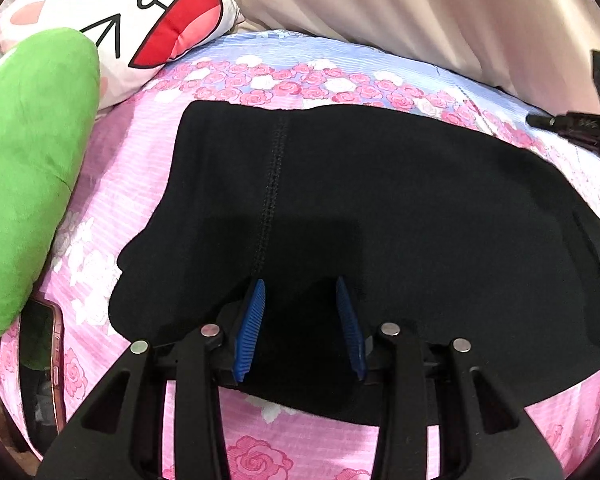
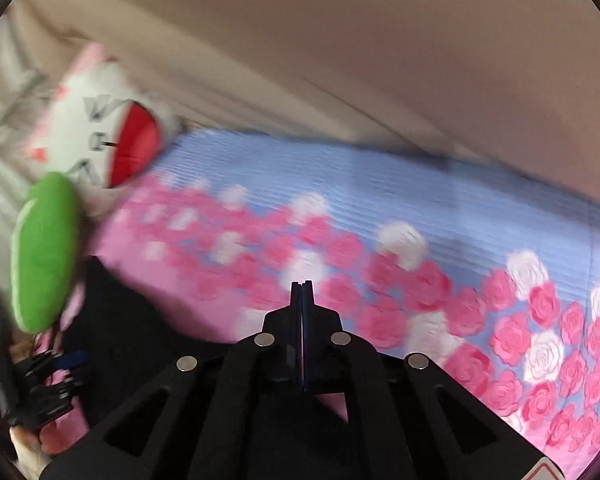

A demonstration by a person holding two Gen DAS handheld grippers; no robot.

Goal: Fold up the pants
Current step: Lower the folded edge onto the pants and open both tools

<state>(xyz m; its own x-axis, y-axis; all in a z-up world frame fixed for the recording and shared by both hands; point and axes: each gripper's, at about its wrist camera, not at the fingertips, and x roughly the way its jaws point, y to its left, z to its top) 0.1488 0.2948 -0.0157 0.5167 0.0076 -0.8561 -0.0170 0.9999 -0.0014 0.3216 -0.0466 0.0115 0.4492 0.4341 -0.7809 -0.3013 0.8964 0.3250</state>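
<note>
The black pants lie folded into a wide flat block on the rose-print bedsheet, a stitched seam running down the left part. My left gripper is open with blue pads, low over the near edge of the pants with nothing between the pads. My right gripper is shut and empty, held above the sheet to the right of the pants. It also shows at the right edge of the left wrist view. The right wrist view is blurred.
A green plush and a white cartoon pillow lie at the left. A phone lies on the sheet at the near left. A beige curtain hangs behind the bed.
</note>
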